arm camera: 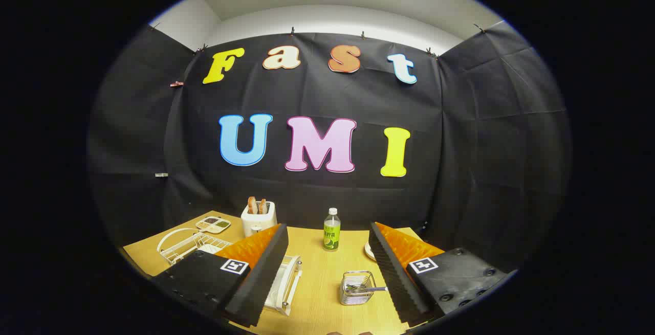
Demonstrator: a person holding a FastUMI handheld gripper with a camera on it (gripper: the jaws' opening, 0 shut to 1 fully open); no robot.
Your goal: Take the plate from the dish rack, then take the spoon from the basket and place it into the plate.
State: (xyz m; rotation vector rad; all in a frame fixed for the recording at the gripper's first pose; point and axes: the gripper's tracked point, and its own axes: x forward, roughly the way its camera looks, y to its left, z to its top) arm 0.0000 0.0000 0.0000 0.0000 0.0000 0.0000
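The tongs [327, 268] hang wide open above the worktop [317, 294], gripping nothing. The dish rack [187, 245] sits towards the worktop's left edge; a white plate [369, 251] (likely stiff, smooth, breakable) peeks out at the right, mostly hidden behind the right finger. Its rim looks the sensible hold. The wire basket [357, 288] stands between the fingers, the spoon [368, 289] inside it thin, light, slippery and hard to make out.

Wooden counter [317, 284]. On it: wire basket [356, 288] near the front, green-labelled bottle [331, 230] upright behind it, white toaster [258, 217] at the back, divided dish [213, 224] just beside it, white rack [187, 245] toward the far corner, another white rack [285, 284] near the front.
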